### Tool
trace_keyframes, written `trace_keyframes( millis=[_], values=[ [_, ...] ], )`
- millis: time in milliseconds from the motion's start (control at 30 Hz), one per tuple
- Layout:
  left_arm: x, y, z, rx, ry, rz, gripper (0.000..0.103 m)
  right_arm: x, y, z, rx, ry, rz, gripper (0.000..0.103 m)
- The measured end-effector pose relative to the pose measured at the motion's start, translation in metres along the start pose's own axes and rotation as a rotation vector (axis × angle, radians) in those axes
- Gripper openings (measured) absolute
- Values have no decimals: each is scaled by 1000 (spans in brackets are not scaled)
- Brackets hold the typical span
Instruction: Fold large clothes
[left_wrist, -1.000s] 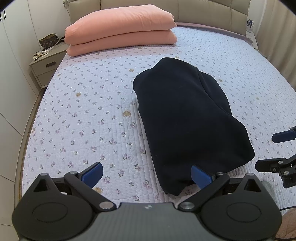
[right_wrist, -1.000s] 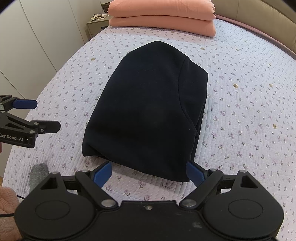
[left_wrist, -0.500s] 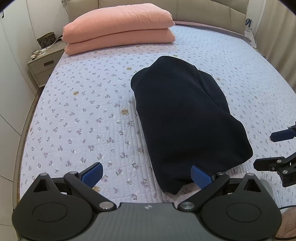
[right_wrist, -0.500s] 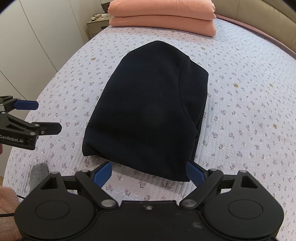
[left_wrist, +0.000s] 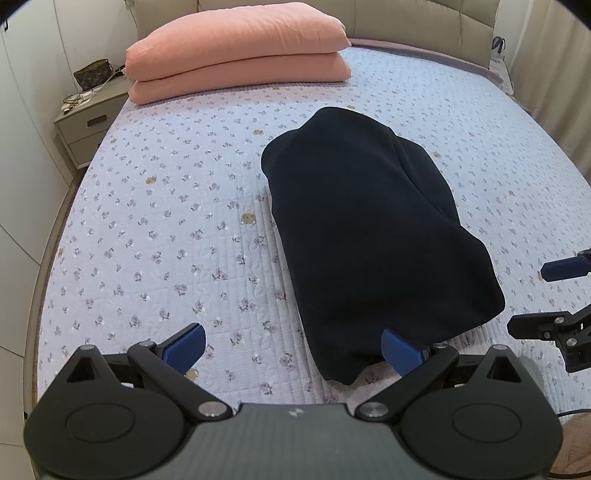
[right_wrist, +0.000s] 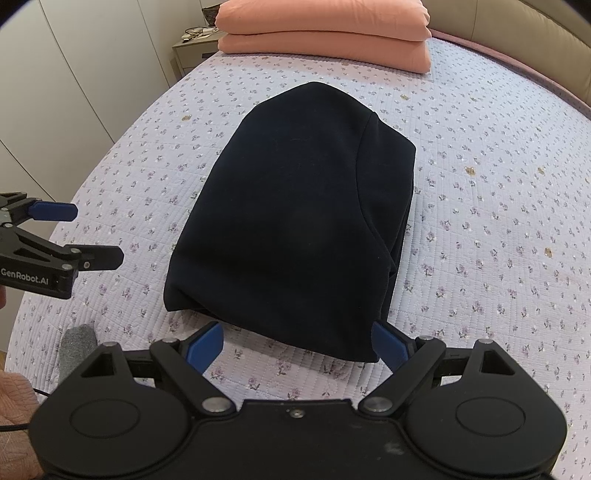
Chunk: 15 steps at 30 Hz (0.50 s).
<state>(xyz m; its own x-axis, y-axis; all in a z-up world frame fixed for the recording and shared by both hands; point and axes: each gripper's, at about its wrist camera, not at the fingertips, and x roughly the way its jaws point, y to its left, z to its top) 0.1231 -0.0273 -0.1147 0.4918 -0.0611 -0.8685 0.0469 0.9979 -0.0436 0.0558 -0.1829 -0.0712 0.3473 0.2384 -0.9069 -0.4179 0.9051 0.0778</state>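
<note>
A dark navy garment (left_wrist: 373, 229) (right_wrist: 295, 221) lies folded into a thick rectangular bundle on the flowered bedspread (left_wrist: 166, 229). My left gripper (left_wrist: 293, 349) is open at the bundle's near left corner, its right pad just by the cloth's edge. The right gripper (right_wrist: 295, 341) stands open in front of the bundle's near edge, holding nothing. Each gripper shows at the side of the other's view: the right gripper (left_wrist: 546, 295) at the right edge, the left gripper (right_wrist: 85, 232) at the left edge. Neither holds cloth.
Two salmon pillows (left_wrist: 236, 70) are stacked at the head of the bed against a beige headboard (right_wrist: 517, 33). A grey nightstand (left_wrist: 85, 129) with a bag on it stands left of the bed. White wardrobe doors (right_wrist: 55, 92) run along the left side.
The left wrist view has drifted slightly, so the garment and pillows sit a little lower and left. Both grippers stay open; the garment has not moved.
</note>
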Motion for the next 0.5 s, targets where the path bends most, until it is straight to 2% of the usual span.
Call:
trace_keyframes(
  millis=[500],
  values=[
    [4, 1, 0, -19, 13, -15, 103, -1, 0, 0, -5, -1, 5, 103]
  ],
)
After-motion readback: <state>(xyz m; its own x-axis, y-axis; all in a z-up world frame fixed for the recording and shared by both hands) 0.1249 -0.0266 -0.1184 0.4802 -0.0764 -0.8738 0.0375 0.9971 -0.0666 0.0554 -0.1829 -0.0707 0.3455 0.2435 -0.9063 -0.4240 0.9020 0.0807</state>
